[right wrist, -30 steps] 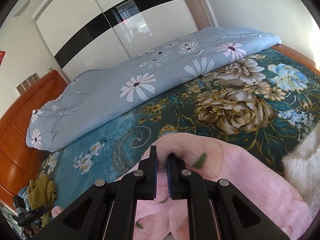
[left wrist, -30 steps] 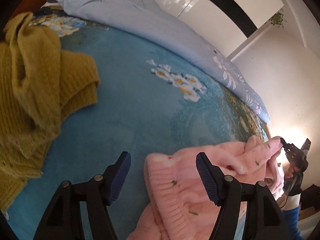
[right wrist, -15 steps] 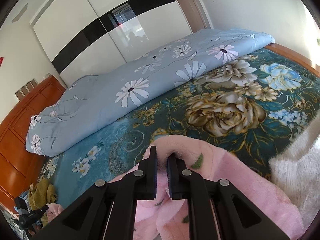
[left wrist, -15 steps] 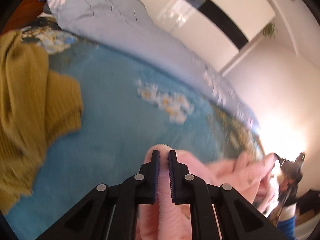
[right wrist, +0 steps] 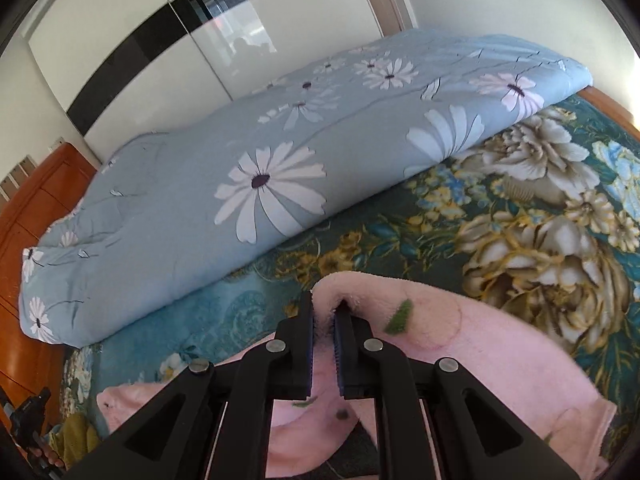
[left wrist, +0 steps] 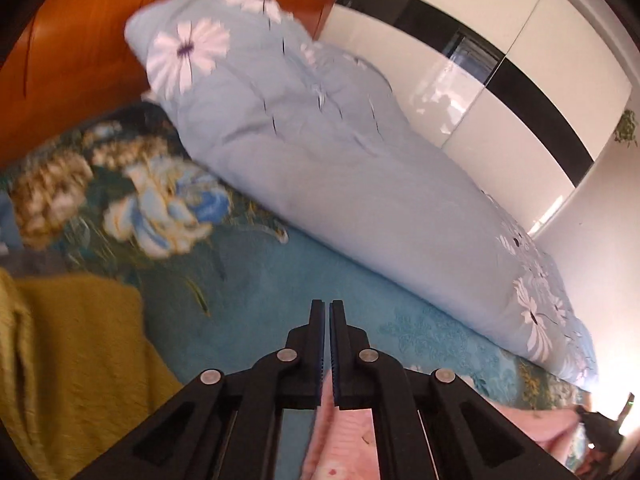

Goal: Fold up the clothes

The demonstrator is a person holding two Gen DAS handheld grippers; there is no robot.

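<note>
The left claw (left wrist: 325,308) is pinched shut on the pink fleece garment (left wrist: 352,436), which hangs out from between its pads and trails back and to the right. The right claw (right wrist: 324,312) is also clamped on the same garment (right wrist: 480,344), with a plump fold of fleece bulging up just past its fingertips; the rest spreads to its right and below it, over the flowered bedspread (right wrist: 520,216).

The garment looks light, thick and very soft. It has no stiffness of its own, so any part not held will probably sag and drag across the bed. Its fuzzy pile should give the ribbed pads good purchase, and slipping seems unlikely unless only a thin lip is caught. The best holds are likely the hems or corners, one per claw and well apart, so the cloth hangs flat between them.

A mustard knit (left wrist: 72,360) lies left of the left claw; the blue quilt (right wrist: 248,152) lies beyond both.
</note>
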